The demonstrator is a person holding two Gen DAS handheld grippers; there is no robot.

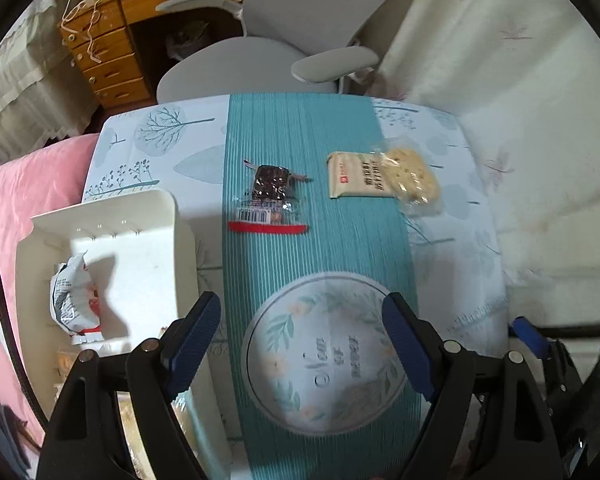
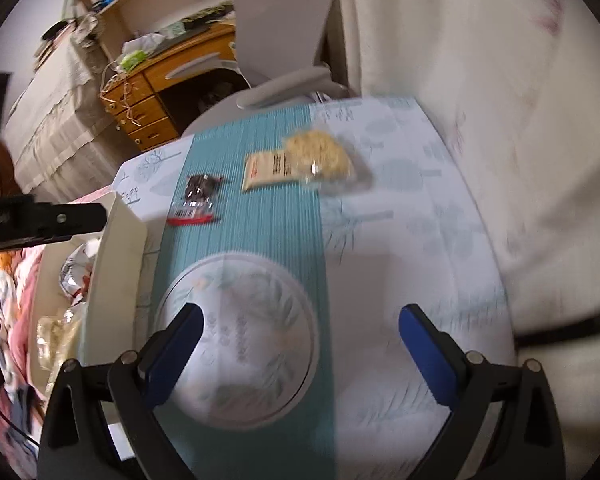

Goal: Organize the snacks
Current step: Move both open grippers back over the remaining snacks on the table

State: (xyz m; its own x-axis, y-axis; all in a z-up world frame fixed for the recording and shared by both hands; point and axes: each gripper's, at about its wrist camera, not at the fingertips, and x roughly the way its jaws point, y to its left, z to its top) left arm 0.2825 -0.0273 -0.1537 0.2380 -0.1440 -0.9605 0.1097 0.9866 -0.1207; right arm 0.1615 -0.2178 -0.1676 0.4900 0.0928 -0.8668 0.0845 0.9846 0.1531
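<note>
Both of your tools are spread wide and carry nothing: the left tool (image 1: 300,316) hangs over the round floral plate (image 1: 324,356) at the near end of the teal runner (image 1: 300,128), and the right tool (image 2: 300,326) hovers just to its right. Two snacks wait on the worktop (image 1: 460,208) at the far end: the dark chocolate packet (image 1: 269,196) on the runner, and the cream-labelled cookie pack (image 1: 384,178) to its right, straddling the runner's edge. The white bin (image 1: 100,216) on the left already holds a crumpled silver packet (image 1: 73,294).

Watch the crinkly clear wrappers; pinch only a loose film edge and, I judge, the packet could slip out on the way over. The bin sits at the worktop's left edge beside the pink bedding (image 1: 20,216), so nudging its wall could push it off. The right view is blurred, so slow down before you reach.
</note>
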